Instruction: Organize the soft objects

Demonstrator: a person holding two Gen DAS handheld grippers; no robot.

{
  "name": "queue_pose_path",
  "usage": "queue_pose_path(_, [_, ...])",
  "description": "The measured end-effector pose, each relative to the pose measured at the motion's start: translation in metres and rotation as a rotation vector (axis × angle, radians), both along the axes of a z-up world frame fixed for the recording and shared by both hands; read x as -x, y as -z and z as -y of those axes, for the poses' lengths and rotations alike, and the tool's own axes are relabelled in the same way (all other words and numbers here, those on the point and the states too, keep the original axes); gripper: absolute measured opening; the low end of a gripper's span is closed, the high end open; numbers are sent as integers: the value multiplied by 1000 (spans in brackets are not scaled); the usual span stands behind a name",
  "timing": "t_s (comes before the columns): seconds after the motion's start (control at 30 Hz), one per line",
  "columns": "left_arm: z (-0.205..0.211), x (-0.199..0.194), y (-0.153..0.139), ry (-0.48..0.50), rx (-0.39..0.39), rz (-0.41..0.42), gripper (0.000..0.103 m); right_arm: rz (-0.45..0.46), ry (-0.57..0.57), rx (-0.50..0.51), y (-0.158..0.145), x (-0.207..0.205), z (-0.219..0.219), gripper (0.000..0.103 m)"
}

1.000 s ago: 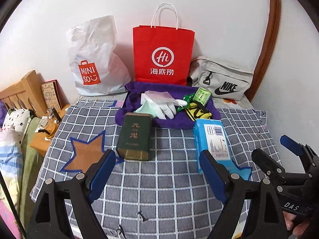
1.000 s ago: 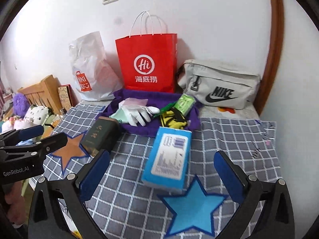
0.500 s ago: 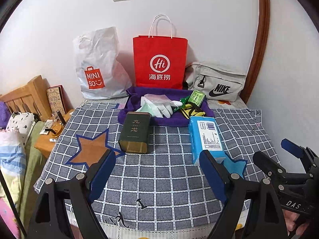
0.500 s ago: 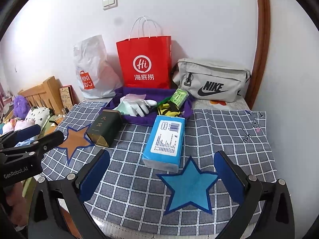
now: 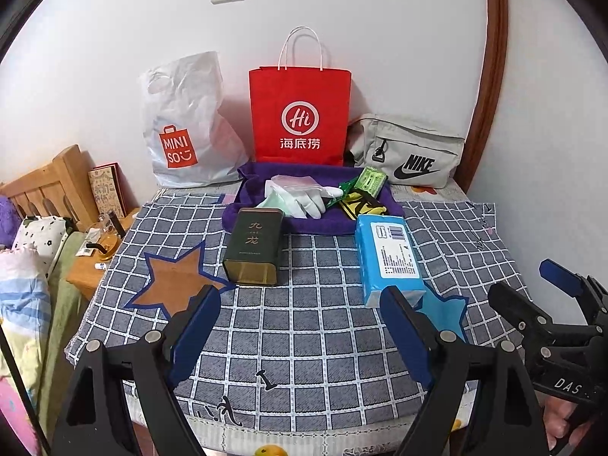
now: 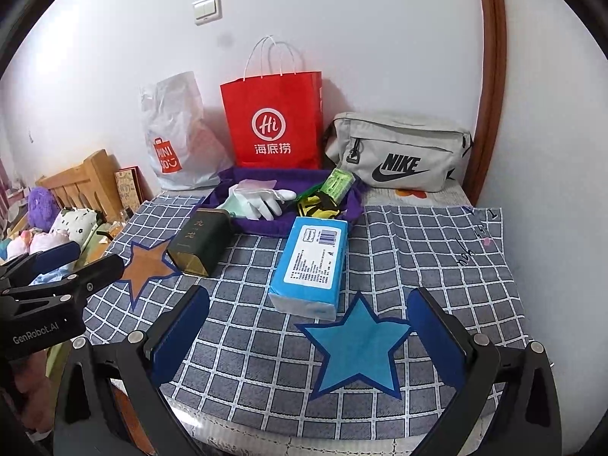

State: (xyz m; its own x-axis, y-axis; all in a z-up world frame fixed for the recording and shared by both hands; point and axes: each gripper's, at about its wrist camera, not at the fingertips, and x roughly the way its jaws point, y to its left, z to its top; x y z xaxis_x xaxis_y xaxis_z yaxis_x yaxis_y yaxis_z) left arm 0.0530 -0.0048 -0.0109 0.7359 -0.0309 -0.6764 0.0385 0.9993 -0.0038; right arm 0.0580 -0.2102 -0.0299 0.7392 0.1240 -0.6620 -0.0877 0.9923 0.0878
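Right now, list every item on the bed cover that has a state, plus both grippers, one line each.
left gripper: open, empty
right gripper: open, empty
green tin: lying on its side
blue tissue pack: lying flat, label up
red paper bag: upright against wall
white plastic bag: slumped against wall
grey waist bag: zipped shut
white glove: lying on purple cloth

Open cloth (image 5: 304, 323) before tin (image 5: 252, 247), tissue pack (image 5: 391, 254)

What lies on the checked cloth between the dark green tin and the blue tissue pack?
Nothing: the stretch of checked cloth between the dark green tin and the blue tissue pack is bare, shown clearly in the left wrist view.
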Motion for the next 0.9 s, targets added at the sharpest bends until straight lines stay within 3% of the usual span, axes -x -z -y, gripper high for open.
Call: queue_pose_path(0.9, [-1,2,-1,1,-2,1,85,3,3,-14,0,3,0,102])
